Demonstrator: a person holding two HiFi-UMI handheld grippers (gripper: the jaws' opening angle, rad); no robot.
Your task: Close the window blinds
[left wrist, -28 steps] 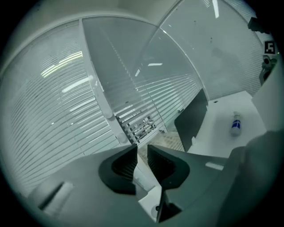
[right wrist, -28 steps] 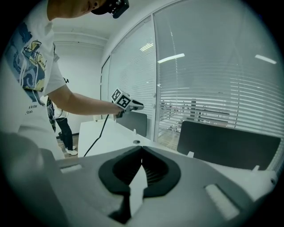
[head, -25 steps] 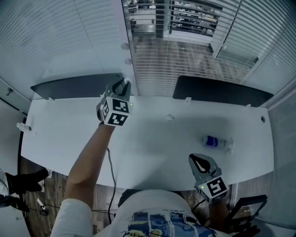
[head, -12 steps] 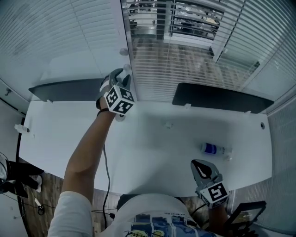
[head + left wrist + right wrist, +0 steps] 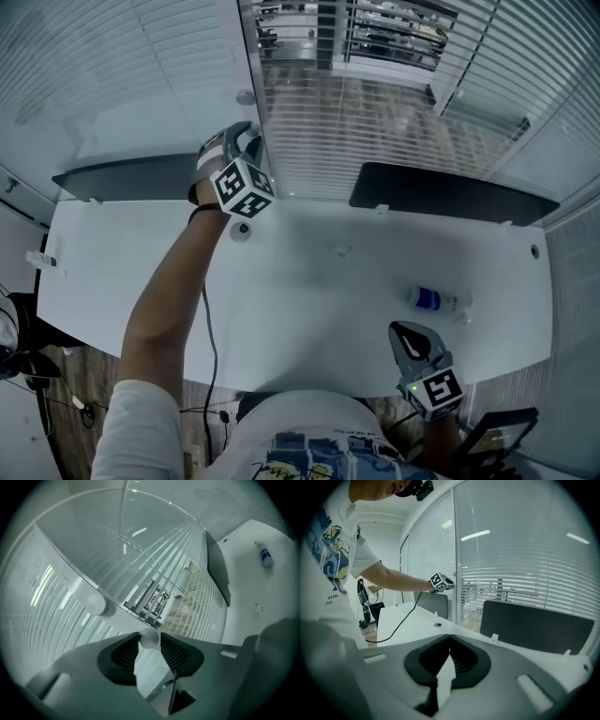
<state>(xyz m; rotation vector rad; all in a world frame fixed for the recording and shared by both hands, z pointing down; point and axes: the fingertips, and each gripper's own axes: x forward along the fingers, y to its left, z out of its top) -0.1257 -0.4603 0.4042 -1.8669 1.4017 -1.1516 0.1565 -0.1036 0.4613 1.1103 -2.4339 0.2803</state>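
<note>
1. My left gripper [image 5: 246, 141] is up at the window post. Its jaws have just been opening and now stand well apart.
2. A small white knob [image 5: 149, 639] sits right between the tips. The pads flank it on both sides, but I can't see them pressing, so nothing is held.
3. A second knob [image 5: 96, 604] sits further along the same post, off to the left in the left gripper view and clear of the jaws.
4. The blinds [image 5: 375, 141] hang just beyond the left gripper. On the middle pane the slats are turned open enough that I can see the floor through them. On the pane to the left the slats read as a solid pale sheet.
5. My right gripper [image 5: 405, 337] hangs low over the near edge of the desk [image 5: 309, 291], well away from the window. Its jaws are closed tip to tip with nothing in them.
6. A bottle [image 5: 431, 300] lies on its side on the desk just ahead of the right gripper, not touching it.
7. Two dark panels stand along the desk's far edge below the blinds, the right panel [image 5: 450, 197] under the open slats and the left panel [image 5: 122, 176] beside my left wrist.
8. A cable [image 5: 397, 627] trails from the left gripper down across the desk.
9. Nothing sits between the left jaws and the knob.
</note>
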